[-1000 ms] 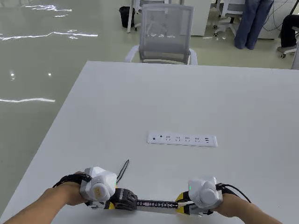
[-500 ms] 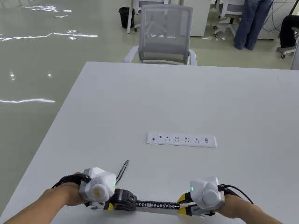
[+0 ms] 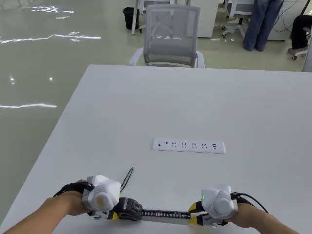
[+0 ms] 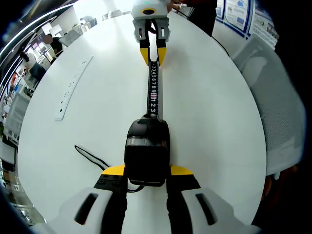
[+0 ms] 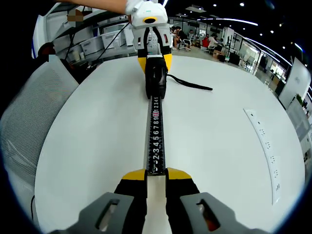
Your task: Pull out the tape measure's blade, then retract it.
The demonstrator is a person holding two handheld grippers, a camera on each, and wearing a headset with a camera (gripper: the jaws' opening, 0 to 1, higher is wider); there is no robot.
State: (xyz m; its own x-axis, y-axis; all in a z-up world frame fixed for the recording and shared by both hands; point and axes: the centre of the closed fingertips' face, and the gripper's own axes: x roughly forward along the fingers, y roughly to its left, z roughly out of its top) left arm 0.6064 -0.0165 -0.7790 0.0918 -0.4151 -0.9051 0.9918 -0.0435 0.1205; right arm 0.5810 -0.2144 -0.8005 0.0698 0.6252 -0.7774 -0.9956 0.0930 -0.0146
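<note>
**A:** A white bench in an open office, with a grey chair at twelve o'clock and a power strip mid-bench. Where's the tape measure?

**B:** At the near edge, about seven o'clock. The left gripper has its jaws clamped on the black case. The right gripper, near five o'clock, has its jaws pinched together on the end of the blade.

**A:** Is it pulled out enough?

**B:** Only a short run shows, so I'd say the pull is partway. Draw the right hand straight toward three o'clock, level with the bench and in line with the case's mouth, so the blade neither twists nor buckles. Hold the case firm. Later, feed the blade back slowly; don't let it snap.
</note>
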